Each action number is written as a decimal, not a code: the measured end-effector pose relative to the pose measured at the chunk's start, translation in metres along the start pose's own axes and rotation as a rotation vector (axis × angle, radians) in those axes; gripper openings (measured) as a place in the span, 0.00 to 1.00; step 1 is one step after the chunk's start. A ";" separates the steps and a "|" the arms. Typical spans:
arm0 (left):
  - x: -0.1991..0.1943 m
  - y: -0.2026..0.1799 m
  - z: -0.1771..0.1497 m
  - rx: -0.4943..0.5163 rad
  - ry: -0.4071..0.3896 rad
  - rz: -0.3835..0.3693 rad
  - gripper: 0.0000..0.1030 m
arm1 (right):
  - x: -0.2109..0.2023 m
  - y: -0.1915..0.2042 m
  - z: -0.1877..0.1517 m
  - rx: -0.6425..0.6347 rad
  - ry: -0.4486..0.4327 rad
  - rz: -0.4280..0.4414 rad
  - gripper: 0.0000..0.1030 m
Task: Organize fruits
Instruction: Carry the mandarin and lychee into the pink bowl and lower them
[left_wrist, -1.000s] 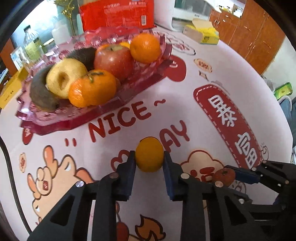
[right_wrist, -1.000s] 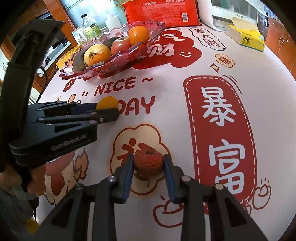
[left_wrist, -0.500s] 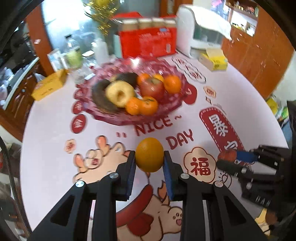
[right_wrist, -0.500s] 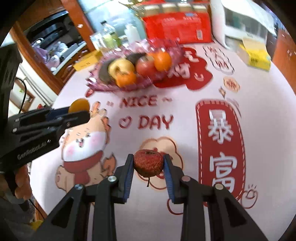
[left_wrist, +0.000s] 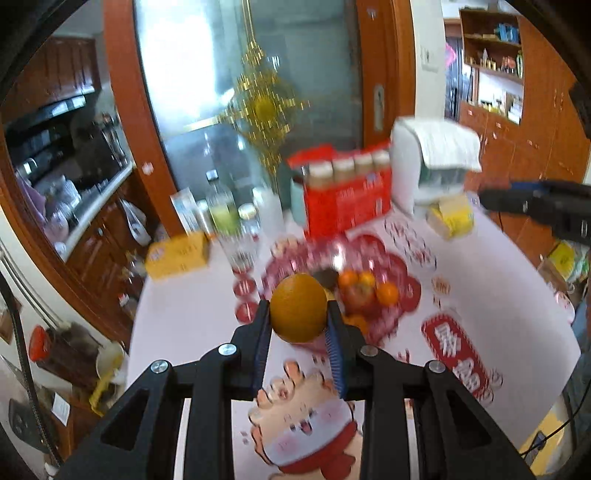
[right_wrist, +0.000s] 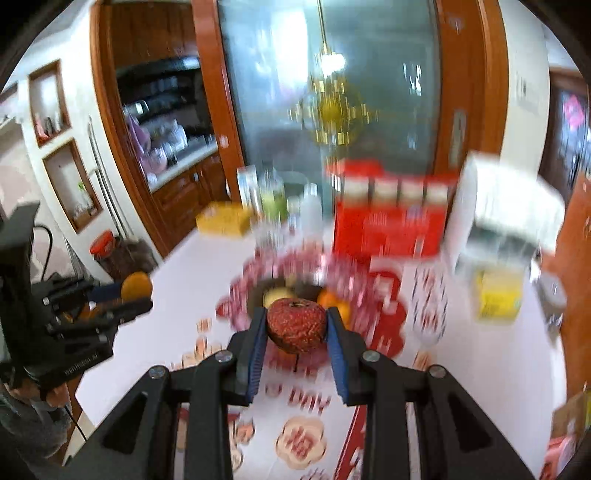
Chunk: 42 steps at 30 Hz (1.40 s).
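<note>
High above the table, my left gripper (left_wrist: 298, 314) is shut on an orange (left_wrist: 298, 312). The same orange (right_wrist: 136, 285) shows at the left of the right wrist view. My right gripper (right_wrist: 296, 325) is shut on a wrinkled dark red fruit (right_wrist: 296, 324) with a short stem. Its black tip (left_wrist: 517, 202) shows at the right edge of the left wrist view. Far below stands the pink glass fruit tray (left_wrist: 384, 258), also seen as the tray (right_wrist: 332, 266), holding oranges, a red apple and dark fruit. Both held fruits partly hide it.
At the table's far edge stand a red carton of bottles (left_wrist: 347, 195), a white appliance (left_wrist: 432, 162), a small yellow box (left_wrist: 452, 218), a yellow-orange box (left_wrist: 177, 254) and several bottles (left_wrist: 225, 218). The tablecloth (left_wrist: 480, 295) is white with red prints. The picture is blurred.
Both grippers have risen high above the table with their fruits and tilted up. The tray now looks small and far below, and the room behind has come into view.
</note>
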<state>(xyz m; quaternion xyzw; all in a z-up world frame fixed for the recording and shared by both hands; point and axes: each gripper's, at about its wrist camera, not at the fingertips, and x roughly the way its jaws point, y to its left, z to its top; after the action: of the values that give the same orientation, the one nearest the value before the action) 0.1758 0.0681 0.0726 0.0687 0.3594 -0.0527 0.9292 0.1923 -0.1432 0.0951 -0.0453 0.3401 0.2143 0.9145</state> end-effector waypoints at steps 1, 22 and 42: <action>-0.004 0.002 0.010 -0.002 -0.018 0.007 0.26 | -0.005 -0.001 0.010 -0.008 -0.022 -0.004 0.30; 0.158 -0.008 0.040 -0.094 0.140 -0.011 0.26 | 0.150 -0.021 0.022 -0.029 0.087 -0.019 0.31; 0.297 -0.028 -0.005 -0.097 0.345 -0.046 0.27 | 0.289 -0.063 -0.047 0.103 0.315 0.010 0.31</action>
<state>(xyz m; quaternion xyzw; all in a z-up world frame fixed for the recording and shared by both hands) 0.3866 0.0269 -0.1341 0.0238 0.5170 -0.0439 0.8545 0.3867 -0.1065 -0.1302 -0.0296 0.4902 0.1913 0.8498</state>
